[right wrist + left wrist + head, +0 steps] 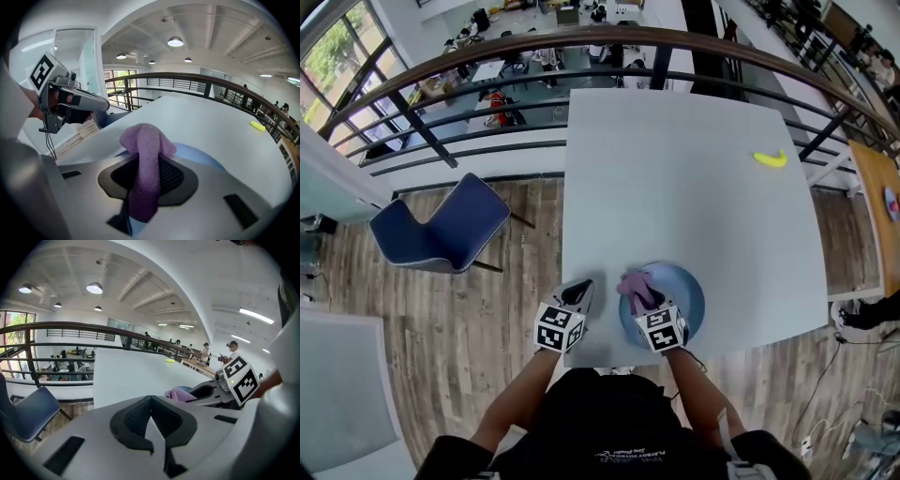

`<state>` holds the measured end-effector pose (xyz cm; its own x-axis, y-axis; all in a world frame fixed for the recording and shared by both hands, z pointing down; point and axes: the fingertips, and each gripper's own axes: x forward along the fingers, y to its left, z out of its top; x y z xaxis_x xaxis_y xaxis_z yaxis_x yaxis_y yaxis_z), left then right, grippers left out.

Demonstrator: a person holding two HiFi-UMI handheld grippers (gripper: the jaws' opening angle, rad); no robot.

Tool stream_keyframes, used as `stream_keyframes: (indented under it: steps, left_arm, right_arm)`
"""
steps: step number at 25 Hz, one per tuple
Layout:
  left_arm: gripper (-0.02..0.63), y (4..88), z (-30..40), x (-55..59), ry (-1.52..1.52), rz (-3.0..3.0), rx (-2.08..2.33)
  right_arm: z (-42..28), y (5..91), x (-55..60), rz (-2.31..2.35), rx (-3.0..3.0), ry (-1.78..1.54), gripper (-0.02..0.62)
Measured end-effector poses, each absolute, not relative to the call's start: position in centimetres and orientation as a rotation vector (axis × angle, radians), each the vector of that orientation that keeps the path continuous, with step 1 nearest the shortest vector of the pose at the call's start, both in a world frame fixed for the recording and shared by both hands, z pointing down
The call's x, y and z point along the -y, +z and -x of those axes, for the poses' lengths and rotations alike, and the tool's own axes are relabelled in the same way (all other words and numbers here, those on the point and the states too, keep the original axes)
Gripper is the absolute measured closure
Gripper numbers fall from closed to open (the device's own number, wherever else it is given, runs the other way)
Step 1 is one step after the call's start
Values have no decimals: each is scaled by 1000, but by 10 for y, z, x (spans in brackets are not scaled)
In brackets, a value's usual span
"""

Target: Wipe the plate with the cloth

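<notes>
A round blue plate lies near the front edge of the white table. My right gripper reaches over the plate's left part and is shut on a purple cloth. In the right gripper view the cloth bulges out above the pads and hangs down between them, with the plate behind it. My left gripper hovers by the table's front left corner, to the left of the plate. Its jaws are together with nothing between them. It sees the cloth to its right.
A yellow object lies far back on the right of the table. A blue chair stands on the wooden floor to the left. A curved railing runs behind the table. A wooden table shows at the right edge.
</notes>
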<state>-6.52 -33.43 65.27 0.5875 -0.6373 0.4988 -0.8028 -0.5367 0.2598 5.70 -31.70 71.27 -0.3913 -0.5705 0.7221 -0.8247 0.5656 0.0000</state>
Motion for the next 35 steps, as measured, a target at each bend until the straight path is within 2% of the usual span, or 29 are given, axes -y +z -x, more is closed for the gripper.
stream_keyframes:
  steps: [9, 25, 35]
  left_arm:
    - [594, 655, 66, 329, 501, -2367, 1132]
    - [594, 651, 26, 326, 519, -2410, 1042]
    - [594, 650, 22, 334, 522, -2436, 1044]
  right_arm:
    - [-68, 725, 330, -1184, 2065, 515, 485]
    - [-155, 719, 330, -1455, 1839, 589, 483]
    - [-174, 720, 316, -1518, 1801, 598, 483]
